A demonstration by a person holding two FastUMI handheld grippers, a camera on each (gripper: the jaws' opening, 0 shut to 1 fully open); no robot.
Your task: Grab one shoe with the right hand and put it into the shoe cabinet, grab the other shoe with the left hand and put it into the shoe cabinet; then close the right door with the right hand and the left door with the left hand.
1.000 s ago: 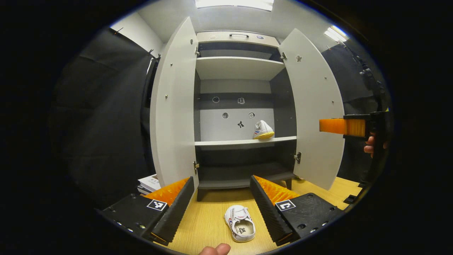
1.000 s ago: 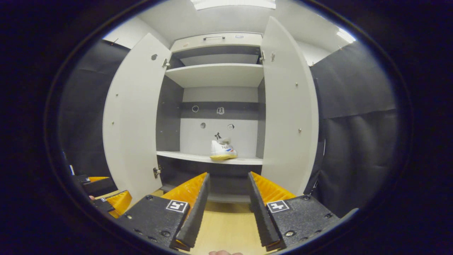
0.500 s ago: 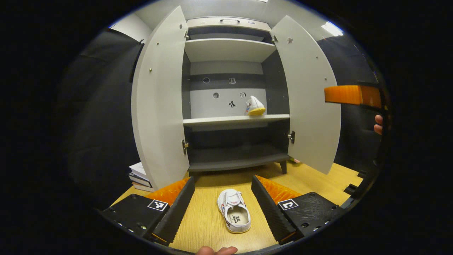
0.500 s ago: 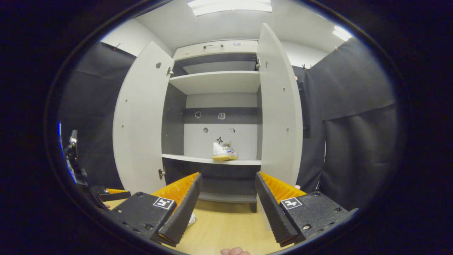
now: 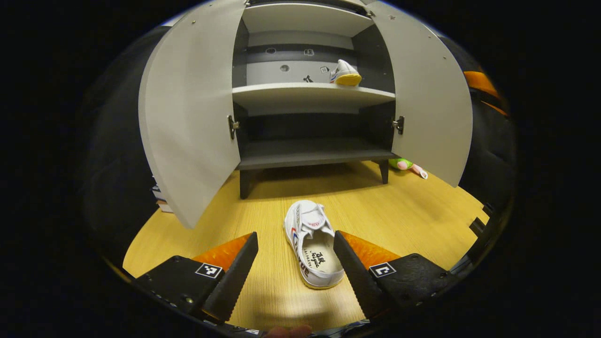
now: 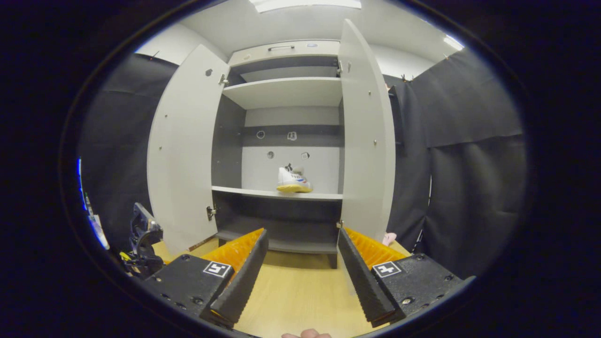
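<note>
Wood-grain floor point(image 5: 404, 211), black cloth walls point(image 6: 469, 141), ceiling light point(image 6: 305, 3)

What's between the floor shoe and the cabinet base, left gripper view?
Nothing: in the left gripper view, only bare wood floor runs from the shoe to the cabinet's bottom shelf.

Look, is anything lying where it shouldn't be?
Yes. One white shoe lies on the wooden floor, while its partner sits on the cabinet shelf. A small green toy also lies behind the open right door.
</note>
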